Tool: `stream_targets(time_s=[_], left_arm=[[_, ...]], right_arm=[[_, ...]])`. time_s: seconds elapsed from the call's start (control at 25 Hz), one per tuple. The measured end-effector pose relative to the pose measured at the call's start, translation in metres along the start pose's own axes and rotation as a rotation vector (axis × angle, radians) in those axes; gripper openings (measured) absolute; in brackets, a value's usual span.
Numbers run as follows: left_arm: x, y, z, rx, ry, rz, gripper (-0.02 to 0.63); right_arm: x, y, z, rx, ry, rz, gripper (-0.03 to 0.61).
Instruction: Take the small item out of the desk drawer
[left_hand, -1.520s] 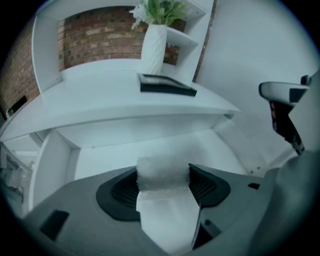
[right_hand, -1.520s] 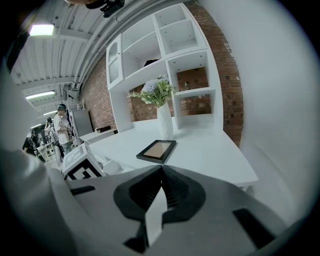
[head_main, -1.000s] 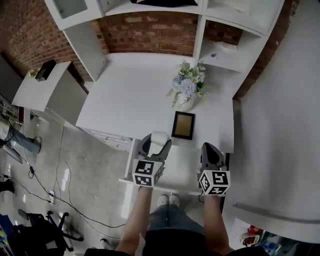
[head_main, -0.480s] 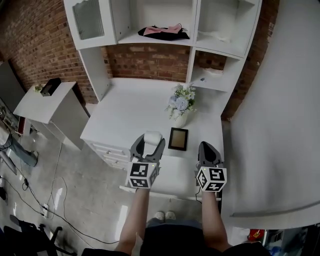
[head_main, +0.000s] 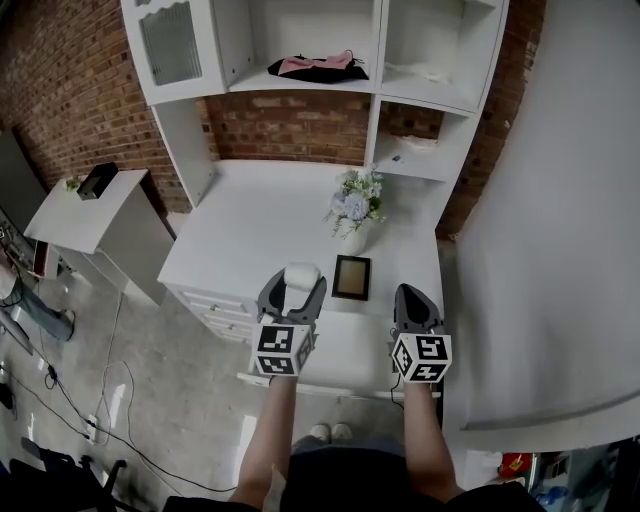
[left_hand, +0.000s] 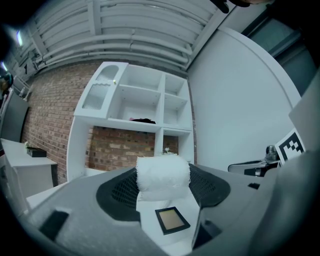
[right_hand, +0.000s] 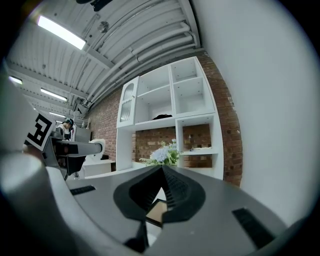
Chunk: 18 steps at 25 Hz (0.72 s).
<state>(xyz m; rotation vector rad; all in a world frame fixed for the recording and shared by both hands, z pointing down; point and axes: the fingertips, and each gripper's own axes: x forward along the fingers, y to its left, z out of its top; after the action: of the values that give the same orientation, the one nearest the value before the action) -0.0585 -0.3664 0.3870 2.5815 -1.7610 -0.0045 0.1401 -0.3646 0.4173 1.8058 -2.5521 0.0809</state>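
Observation:
My left gripper (head_main: 298, 284) is shut on a small white fabric roll (head_main: 302, 275), which it holds above the front of the white desk (head_main: 250, 215). In the left gripper view the roll (left_hand: 163, 173) sits crosswise between the two dark pads. My right gripper (head_main: 415, 301) hovers at the same height to the right, shut with nothing in it. In the right gripper view its jaws meet at a point (right_hand: 162, 173). The desk's drawer fronts (head_main: 218, 307) show at the front left, below the left gripper.
A dark picture frame (head_main: 351, 277) lies flat on the desk just beyond the grippers. A vase of flowers (head_main: 354, 208) stands behind it. A white hutch (head_main: 300, 60) with a dark and pink cloth (head_main: 315, 67) rises at the back. A white wall (head_main: 560, 220) is close on the right.
Both grippers have drifted slightly forward over the desk, the roll still held in the left one. The head view has tilted up, showing more of the hutch.

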Motion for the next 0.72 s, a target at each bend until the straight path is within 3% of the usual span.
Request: stream_targets(time_s=[0.72], left_arm=[[0.007,-0.009,-0.012,-0.008,0.028,-0.021,0.288]], right_arm=[[0.0,-0.003,-0.009,0.001,0.027,0.005,-0.003]])
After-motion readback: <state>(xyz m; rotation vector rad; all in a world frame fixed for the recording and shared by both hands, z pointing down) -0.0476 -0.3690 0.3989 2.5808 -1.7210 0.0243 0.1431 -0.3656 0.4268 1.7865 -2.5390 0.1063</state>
